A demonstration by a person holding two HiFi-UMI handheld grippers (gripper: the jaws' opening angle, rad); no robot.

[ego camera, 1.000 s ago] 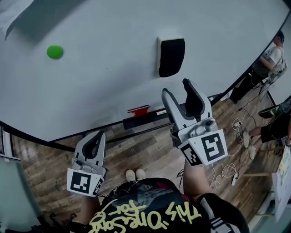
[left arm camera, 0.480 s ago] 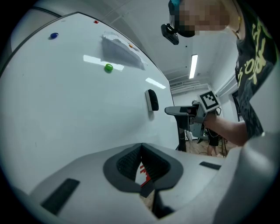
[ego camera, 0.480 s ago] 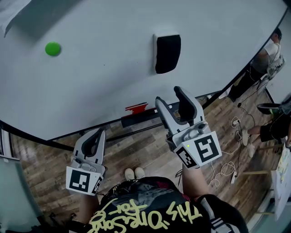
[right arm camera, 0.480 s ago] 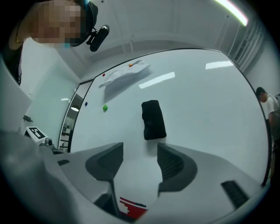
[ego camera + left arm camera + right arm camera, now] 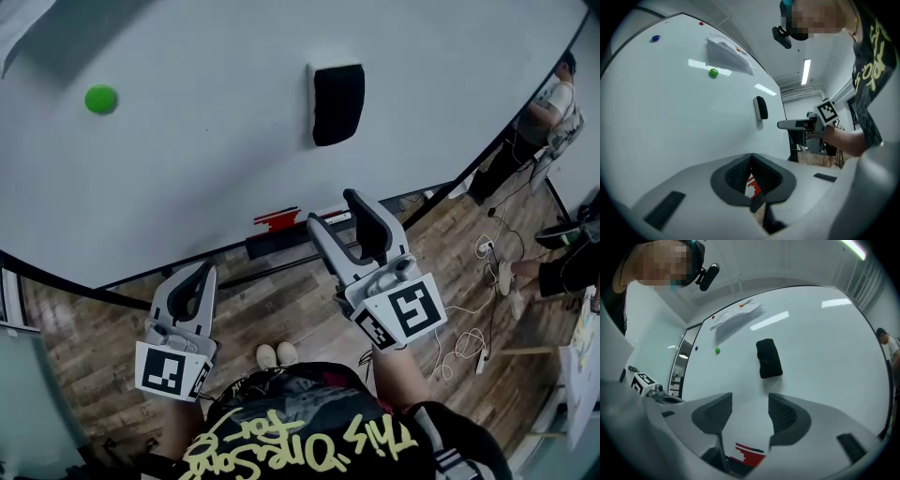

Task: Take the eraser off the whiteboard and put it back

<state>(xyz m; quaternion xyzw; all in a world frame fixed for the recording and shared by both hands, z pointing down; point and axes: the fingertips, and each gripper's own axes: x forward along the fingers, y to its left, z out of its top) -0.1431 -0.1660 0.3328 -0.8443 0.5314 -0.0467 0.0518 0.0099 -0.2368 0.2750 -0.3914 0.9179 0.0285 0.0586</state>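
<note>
Now the right gripper (image 5: 336, 208) is holding its fingers spread, apart from the eraser (image 5: 337, 103) on the whiteboard (image 5: 206, 169); the left gripper (image 5: 199, 277) is pressing its fingers together.

Right gripper (image 5: 335, 212) fingers apart, left gripper (image 5: 197, 279) fingers together

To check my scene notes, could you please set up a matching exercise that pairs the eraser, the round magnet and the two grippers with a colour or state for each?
Things:
1. eraser
2. round magnet
3. left gripper
4. right gripper

Colours or states:
A. fingers apart, nothing between them
B. black, stuck on the whiteboard
C. fingers together, holding nothing
D. green, toward the board's left in the head view

Pairs: 1-B; 2-D; 3-C; 4-A
</note>
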